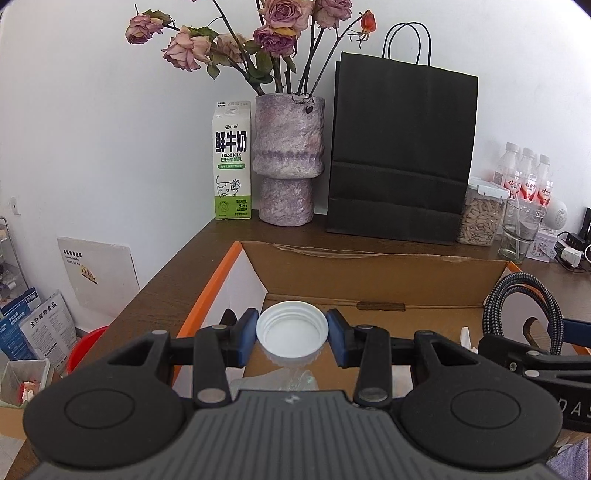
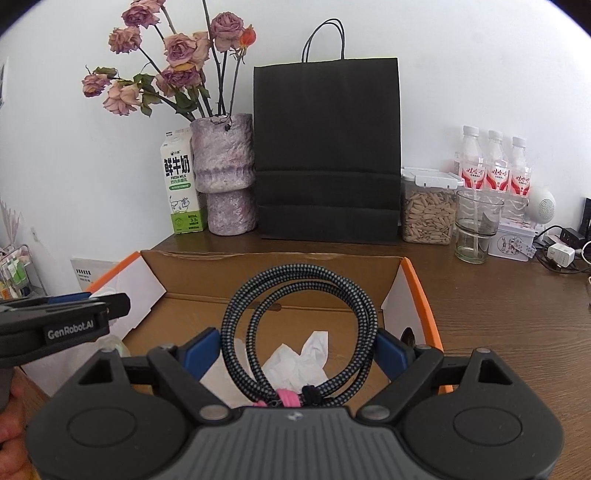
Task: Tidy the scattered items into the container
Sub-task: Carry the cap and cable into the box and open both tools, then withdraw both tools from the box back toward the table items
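Over the box, bottle mouth faces camera.

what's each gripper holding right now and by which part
Left gripper clamps a clear bottle's white mouth by its rim. Right gripper holds a coiled braided cable across the coil's sides.

White wall behind everything, evenly lit, matte. Dark brown wooden surface runs to it. Ranged along the wall beyond the hand-held gripper: milk carton, purple stone-look vase of dried roses, black paper bag, clear jar of seeds, three water bottles, empty glass. Far right: chargers and cables. Left, below the surface edge: a wire rack, printed packets, a red tub.
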Demonstrator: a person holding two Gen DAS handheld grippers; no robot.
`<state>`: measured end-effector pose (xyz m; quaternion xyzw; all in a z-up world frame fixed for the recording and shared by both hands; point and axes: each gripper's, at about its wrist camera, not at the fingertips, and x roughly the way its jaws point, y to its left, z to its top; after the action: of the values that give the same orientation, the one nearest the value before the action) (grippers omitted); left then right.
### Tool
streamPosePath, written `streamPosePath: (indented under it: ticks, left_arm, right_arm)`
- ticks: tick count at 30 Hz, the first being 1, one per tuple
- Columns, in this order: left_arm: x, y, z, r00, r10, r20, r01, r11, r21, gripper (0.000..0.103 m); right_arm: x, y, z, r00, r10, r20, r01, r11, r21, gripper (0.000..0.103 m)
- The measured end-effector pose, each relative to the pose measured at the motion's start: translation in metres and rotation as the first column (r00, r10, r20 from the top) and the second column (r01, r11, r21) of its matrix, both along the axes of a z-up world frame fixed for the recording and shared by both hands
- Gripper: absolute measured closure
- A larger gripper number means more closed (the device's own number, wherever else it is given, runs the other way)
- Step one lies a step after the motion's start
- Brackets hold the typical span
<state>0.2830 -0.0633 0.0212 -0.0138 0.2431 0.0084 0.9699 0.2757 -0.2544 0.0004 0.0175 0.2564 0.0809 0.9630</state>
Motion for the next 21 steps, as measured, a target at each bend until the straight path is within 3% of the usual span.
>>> streamPosePath:
  ticks: [3, 4, 5, 7, 10, 21]
  left_arm:
    - [-0.001, -0.001, 0.000, 1.000, -0.002, -0.001, 0.002, 1.000, 0.011, 0.062]
    - [-0.002, -0.001, 0.000, 1.000, -0.005, 0.000, 0.005, 1.000, 0.011, 0.050]
    - [-0.002, -0.001, 0.000, 1.000, -0.008, 0.003, 0.008, 1.000, 0.002, 0.025]
    - [-0.004, 0.000, 0.001, 1.000, 0.002, 0.015, -0.002, 1.000, -0.001, 0.000]
    - [-0.008, 0.002, 0.003, 0.999, 0.016, 0.032, -0.017, 1.000, 0.004, 0.000]
    - [-0.010, 0.005, 0.004, 0.999, 0.036, 0.029, -0.036, 0.999, -0.003, 0.000]
  right_arm:
    - [0.000, 0.001, 0.000, 1.000, -0.004, -0.004, 0.004, 1.000, -0.003, 0.015]
    - [-0.001, 0.001, 0.000, 1.000, -0.006, -0.006, 0.006, 1.000, -0.002, 0.014]
    - [-0.001, 0.000, 0.000, 1.000, -0.005, -0.010, 0.005, 1.000, 0.002, 0.014]
    - [-0.003, -0.001, 0.000, 1.000, 0.002, -0.012, -0.002, 1.000, 0.012, 0.007]
    - [-0.008, -0.002, 0.002, 1.000, 0.012, 0.001, -0.012, 0.999, 0.036, 0.001]
    - [-0.018, -0.003, 0.008, 0.999, 0.017, 0.035, -0.018, 0.999, 0.045, 0.000]
